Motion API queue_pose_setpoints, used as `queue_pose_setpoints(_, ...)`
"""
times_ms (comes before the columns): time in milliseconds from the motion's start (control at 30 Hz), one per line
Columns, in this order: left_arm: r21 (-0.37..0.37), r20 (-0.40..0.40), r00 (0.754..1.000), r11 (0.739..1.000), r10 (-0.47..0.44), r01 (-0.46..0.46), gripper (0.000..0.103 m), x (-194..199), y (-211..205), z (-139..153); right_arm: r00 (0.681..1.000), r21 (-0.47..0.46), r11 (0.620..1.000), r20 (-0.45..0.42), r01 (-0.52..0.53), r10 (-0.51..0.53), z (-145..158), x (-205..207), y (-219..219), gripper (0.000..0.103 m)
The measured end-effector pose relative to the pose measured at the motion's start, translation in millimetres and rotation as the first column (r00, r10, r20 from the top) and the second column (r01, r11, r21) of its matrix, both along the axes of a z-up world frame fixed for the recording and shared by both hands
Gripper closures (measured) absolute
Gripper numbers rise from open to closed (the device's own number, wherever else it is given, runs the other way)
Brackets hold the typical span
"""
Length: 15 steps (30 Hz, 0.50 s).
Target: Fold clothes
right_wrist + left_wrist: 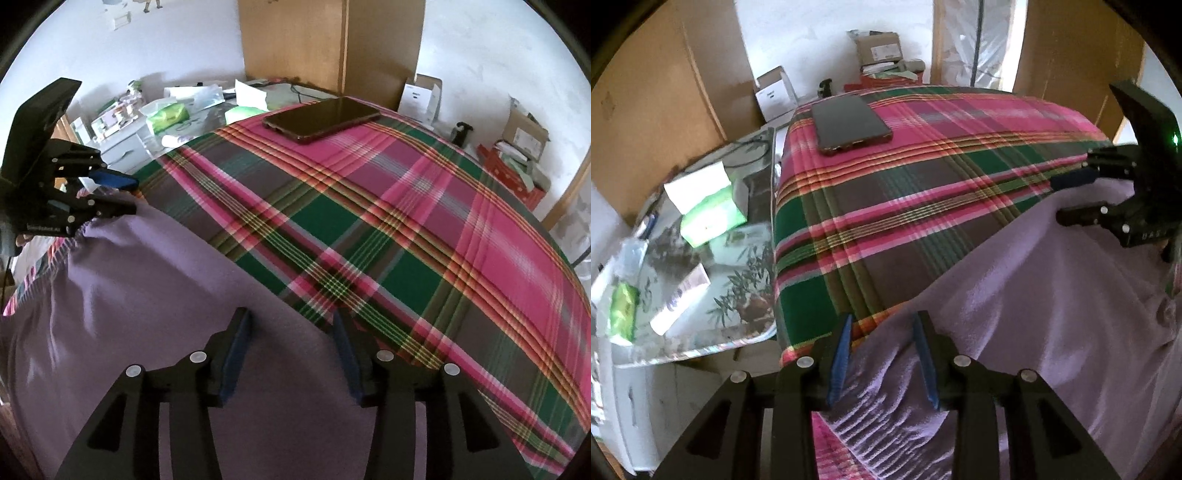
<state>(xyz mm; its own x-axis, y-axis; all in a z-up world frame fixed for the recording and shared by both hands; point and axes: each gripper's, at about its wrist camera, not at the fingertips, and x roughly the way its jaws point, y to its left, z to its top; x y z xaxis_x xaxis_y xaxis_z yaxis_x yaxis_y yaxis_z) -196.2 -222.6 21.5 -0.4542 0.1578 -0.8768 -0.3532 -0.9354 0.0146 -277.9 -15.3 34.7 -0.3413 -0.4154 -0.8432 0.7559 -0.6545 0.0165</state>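
Note:
A lilac garment [1034,295] [140,295] lies spread on a plaid bedcover [923,166] [424,229]. Its gathered elastic edge [871,417] sits under my left gripper [883,317]. That gripper's blue-padded fingers [838,358] stand apart over the cloth without pinching it. In the right wrist view the left gripper [125,195] is open at the garment's far left corner. My right gripper [290,317] is open above the garment's right edge, with cloth below the gap. In the left wrist view the right gripper [1062,197] hovers at the garment's far edge, jaws apart.
A dark phone [849,125] [321,118] lies on the bedcover at the far end. Left of the bed, a glass-topped side table [746,295] carries boxes and packets [705,206]. Cardboard boxes [879,48] and wooden furniture [332,48] stand along the walls.

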Motion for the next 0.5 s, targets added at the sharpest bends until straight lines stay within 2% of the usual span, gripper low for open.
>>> queue_pose_setpoints(133, 0.009, -0.020, 0.999, 0.999, -0.030, 0.030, 0.067, 4.7, -3.6, 0.0, 1.000, -0.017, 1.000, -0.007, 0.000, 0.000, -0.9, 1.0, 1.8, 0.054)
queue_pose_setpoints(200, -0.005, -0.050, 0.999, 1.000, -0.021, 0.021, 0.054, 8.9, -7.9, -0.6, 1.000, -0.023, 1.000, -0.012, -0.002, 0.001, -1.3, 2.1, 2.3, 0.054)
queue_pose_setpoints(267, -0.018, -0.070, 0.998, 1.000, -0.010, 0.009, 0.050, 12.2, -13.0, -0.8, 1.000, -0.024, 1.000, -0.021, -0.004, 0.004, -1.6, 3.2, 2.1, 0.054)
queue_pose_setpoints(500, 0.028, -0.023, 0.999, 0.999, 0.022, -0.021, 0.052, 10.6, -20.0, -1.5, 0.999, -0.020, 1.000, -0.036, -0.013, 0.012, -2.3, 4.7, 1.2, 0.053)
